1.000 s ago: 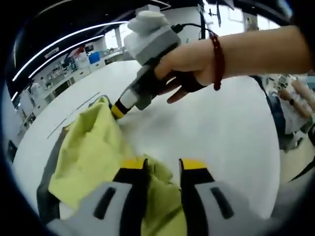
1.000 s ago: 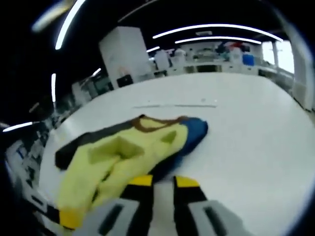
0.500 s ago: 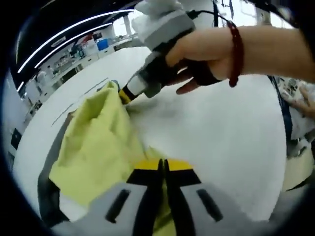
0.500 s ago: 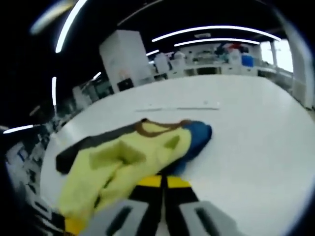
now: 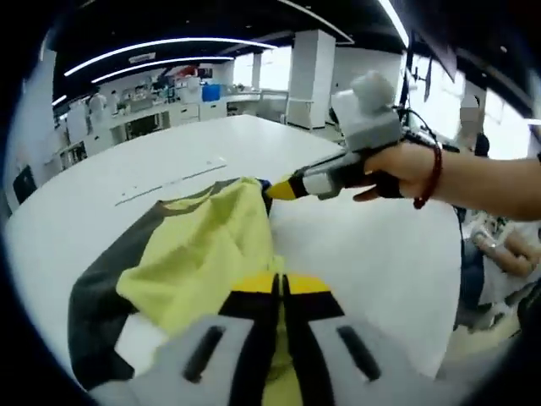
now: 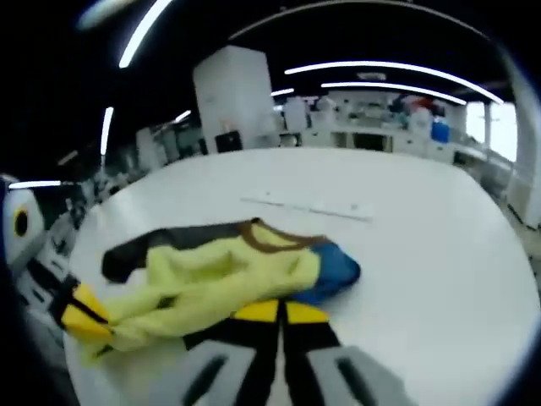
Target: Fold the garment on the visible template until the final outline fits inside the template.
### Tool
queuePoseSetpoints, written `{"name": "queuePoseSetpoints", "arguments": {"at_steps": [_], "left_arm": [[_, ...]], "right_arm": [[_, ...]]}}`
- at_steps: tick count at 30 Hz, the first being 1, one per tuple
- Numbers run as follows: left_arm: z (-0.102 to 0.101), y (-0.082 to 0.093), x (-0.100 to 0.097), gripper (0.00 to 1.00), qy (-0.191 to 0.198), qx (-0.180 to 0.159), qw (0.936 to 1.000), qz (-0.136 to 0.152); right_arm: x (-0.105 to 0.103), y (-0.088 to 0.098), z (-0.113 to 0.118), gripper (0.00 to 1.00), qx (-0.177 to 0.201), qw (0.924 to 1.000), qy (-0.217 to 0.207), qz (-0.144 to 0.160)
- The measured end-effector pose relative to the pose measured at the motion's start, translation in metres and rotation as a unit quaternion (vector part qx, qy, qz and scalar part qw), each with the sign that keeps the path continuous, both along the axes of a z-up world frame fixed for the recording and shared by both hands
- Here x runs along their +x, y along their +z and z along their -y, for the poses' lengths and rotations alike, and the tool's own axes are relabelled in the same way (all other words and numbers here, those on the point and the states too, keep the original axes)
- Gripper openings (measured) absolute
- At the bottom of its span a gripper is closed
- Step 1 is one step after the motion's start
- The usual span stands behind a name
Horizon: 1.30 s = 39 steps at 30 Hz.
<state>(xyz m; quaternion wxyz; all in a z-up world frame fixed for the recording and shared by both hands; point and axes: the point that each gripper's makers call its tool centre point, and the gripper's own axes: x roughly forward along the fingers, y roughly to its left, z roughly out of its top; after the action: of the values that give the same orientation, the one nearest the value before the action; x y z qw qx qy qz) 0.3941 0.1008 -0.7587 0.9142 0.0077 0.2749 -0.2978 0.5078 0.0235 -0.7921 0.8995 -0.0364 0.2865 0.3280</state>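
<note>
Yellow garment (image 5: 207, 249) lifted off white table (image 5: 372, 254) over dark template (image 5: 97, 304) — left gripper (image 5: 279, 283) and right gripper (image 6: 279, 311) both clamped on cloth; hand (image 5: 406, 169) extended horiz.

Red bead bracelet (image 5: 434, 175) (wrist), grey yellow-tipped hand-held gripper (image 5: 279, 189)

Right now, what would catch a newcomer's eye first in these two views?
The yellow garment bunched on the white table, over a dark template. Both grippers pinch it: the left gripper near the camera, the right gripper reaching in at the far edge.
</note>
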Motion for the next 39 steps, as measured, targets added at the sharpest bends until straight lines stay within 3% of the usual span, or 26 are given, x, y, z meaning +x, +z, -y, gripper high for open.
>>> {"name": "queuePoseSetpoints", "arguments": {"at_steps": [3, 11, 20, 27, 31, 39], "left_arm": [[-0.010, 0.009, 0.000, 0.00, 0.029, -0.061, 0.9972, -0.031], [-0.031, 0.015, 0.001, 0.00, 0.047, -0.095, 0.9934, -0.043], [-0.053, 0.020, 0.006, 0.00, 0.066, -0.090, 0.9931, -0.037], [-0.072, 0.010, 0.012, 0.00, 0.074, -0.072, 0.9938, -0.039], [-0.082, 0.001, 0.015, 0.00, 0.082, -0.060, 0.9938, -0.045], [-0.101, -0.022, 0.013, 0.00, 0.105, -0.036, 0.9916, -0.066]], "right_arm": [[0.004, 0.004, 0.010, 0.00, 0.003, 1.0000, -0.008, -0.003], [-0.002, 0.013, 0.024, 0.00, 0.006, 0.9998, -0.013, -0.011], [0.002, 0.016, 0.049, 0.00, -0.008, 0.9993, -0.029, -0.022], [0.009, 0.022, 0.059, 0.00, -0.027, 0.9985, -0.046, -0.014], [0.020, 0.015, 0.066, 0.00, -0.066, 0.9966, -0.050, -0.007], [0.028, -0.008, 0.068, 0.00, -0.068, 0.9944, -0.076, -0.025]]}}
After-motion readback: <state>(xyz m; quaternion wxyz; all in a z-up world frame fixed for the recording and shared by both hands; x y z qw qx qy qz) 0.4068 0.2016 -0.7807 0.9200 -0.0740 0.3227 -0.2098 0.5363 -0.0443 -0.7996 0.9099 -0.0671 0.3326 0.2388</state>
